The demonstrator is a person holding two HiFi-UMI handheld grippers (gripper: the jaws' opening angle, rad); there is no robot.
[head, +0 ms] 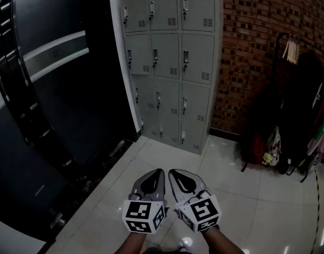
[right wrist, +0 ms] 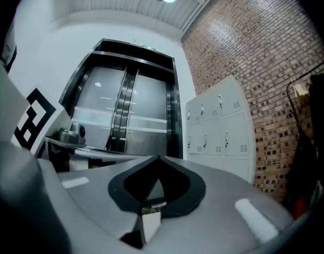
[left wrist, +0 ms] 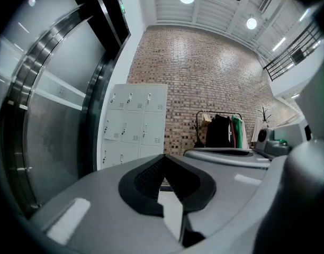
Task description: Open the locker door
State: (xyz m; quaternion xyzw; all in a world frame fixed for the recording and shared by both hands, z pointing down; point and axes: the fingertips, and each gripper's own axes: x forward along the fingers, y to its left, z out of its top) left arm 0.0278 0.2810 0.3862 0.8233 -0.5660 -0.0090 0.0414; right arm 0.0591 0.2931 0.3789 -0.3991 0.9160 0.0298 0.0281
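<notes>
Left tool [head: 158, 172] and right tool [head: 174, 172] sit side by side at the bottom of the head view, marker cubes toward the person, tips angled slightly in toward each other. Both point level. Left tool [left wrist: 163, 157]: jaws pressed together, nothing between the pads. Right tool [right wrist: 158, 159]: the same, tips meeting, empty. Locker bank [head: 170, 62] stands straight ahead of both tools, well apart from them across open tile floor [head: 231, 194]. Its long axis is upright, three columns of doors, every door flush shut. Each door carries a small handle [head: 155, 57] on its left edge, so the doors probably hinge on the right. Neither tool is clearly nearer: the bank lies roughly on the line between them. Left gripper view puts the bank [left wrist: 133, 126] left of its tips, and right gripper view puts it [right wrist: 220, 126] right of its tips, which fits the toe-in. Brick wall [head: 257, 36] runs right of the bank, with a clothes rack [head: 299, 105] further right along it. Dark glazed wall [head: 45, 89] is left of the bank. Judgement: approach not begun. The next step is to walk forward to the bank.
</notes>
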